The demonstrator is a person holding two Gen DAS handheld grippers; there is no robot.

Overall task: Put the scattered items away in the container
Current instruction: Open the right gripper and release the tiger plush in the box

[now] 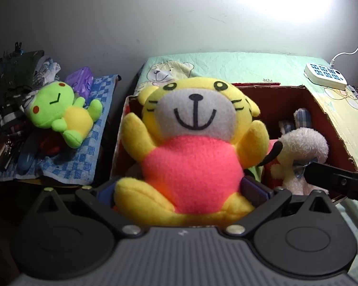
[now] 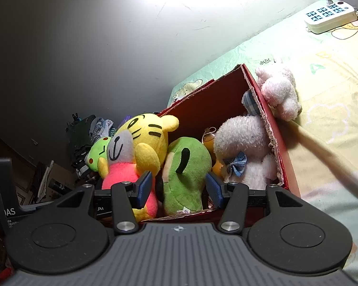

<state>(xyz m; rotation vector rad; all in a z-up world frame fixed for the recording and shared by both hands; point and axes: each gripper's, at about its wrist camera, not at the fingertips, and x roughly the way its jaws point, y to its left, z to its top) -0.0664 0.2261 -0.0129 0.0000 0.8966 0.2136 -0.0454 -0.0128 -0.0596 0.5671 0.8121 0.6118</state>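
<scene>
A yellow tiger plush (image 1: 191,143) with a pink body is held upright at the near left corner of the red cardboard box (image 1: 331,124), and my left gripper (image 1: 180,190) is shut on its lower body. In the right wrist view the tiger (image 2: 143,138) leans at the left end of the box (image 2: 262,109). My right gripper (image 2: 179,188) holds a dark green plush (image 2: 186,166) between its blue pads, just inside the near wall. A white plush with a blue bow (image 2: 243,143) lies in the box beside it.
A light green frog plush (image 1: 59,116) lies on a blue checked towel (image 1: 93,143) left of the box, beside a purple item (image 1: 80,79) and a dark pile of clutter. A pink-white plush (image 2: 279,93) rests on the bed against the box's outer wall. A white power strip (image 2: 329,16) sits far right.
</scene>
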